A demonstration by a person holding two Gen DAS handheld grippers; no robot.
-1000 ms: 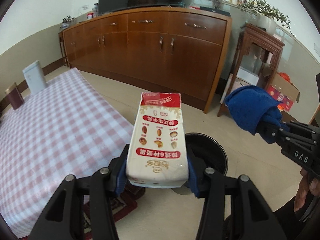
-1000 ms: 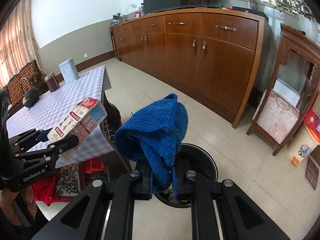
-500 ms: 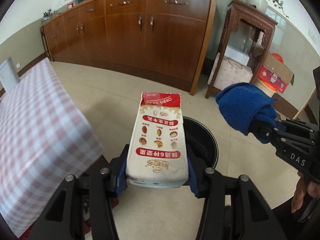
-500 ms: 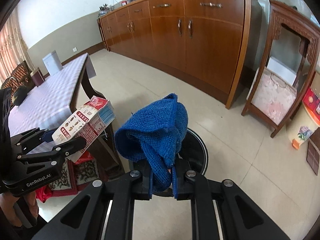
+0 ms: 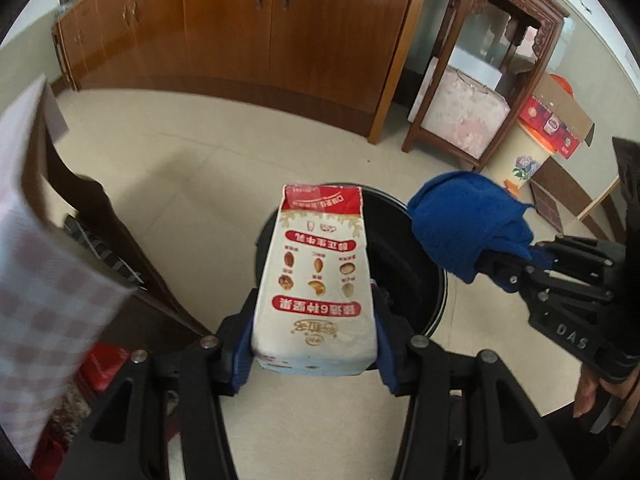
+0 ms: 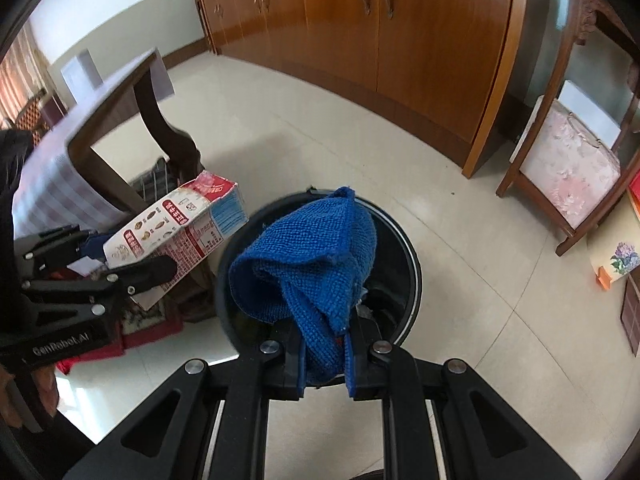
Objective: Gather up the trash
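My left gripper (image 5: 316, 344) is shut on a white and red milk carton (image 5: 318, 280) and holds it over the near rim of a round black trash bin (image 5: 416, 276) on the floor. My right gripper (image 6: 325, 354) is shut on a bunched blue cloth (image 6: 308, 260) and holds it above the same bin (image 6: 400, 248). The carton (image 6: 176, 228) and the left gripper (image 6: 100, 276) show at the left of the right wrist view. The cloth (image 5: 468, 220) and right gripper (image 5: 516, 268) show at the right of the left wrist view. Some trash lies inside the bin.
A table with a pink checked cloth (image 5: 36, 264) and dark curved legs (image 6: 160, 120) stands left of the bin. A long wooden sideboard (image 5: 248, 28) runs along the back. A carved wooden stand (image 5: 480, 92) and a cardboard box (image 5: 556, 120) stand at the right.
Both grippers have moved down and forward from table height toward the bin on the floor. The carton and cloth stay gripped; the bin now sits directly under them.
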